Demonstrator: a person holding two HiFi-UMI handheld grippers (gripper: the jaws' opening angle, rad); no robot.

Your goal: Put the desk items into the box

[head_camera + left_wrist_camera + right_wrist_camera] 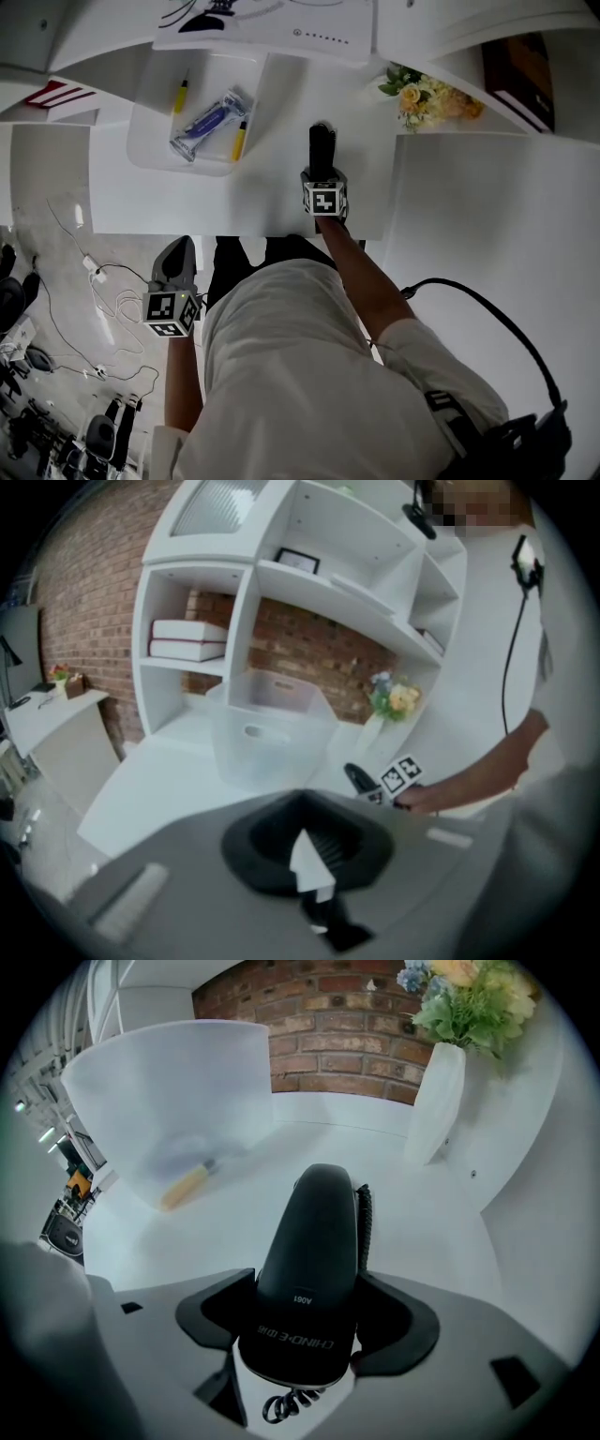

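White desk (427, 1232): handset (314, 1218) lies between parted jaws of right hand-held gripper (307, 1299)

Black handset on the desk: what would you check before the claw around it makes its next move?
1. The black handset lies between the jaws of the right claw: ok.
2. Jaws closed on it: not ok, they stand wide open with no grip.
3. Room in the box: ok, it holds only two pens and a blue packet.
4. The coiled cord is free to follow: cannot tell, its far end is hidden.
5. The left claw is out of the way: ok, shut, empty, beyond the edge of the desk.
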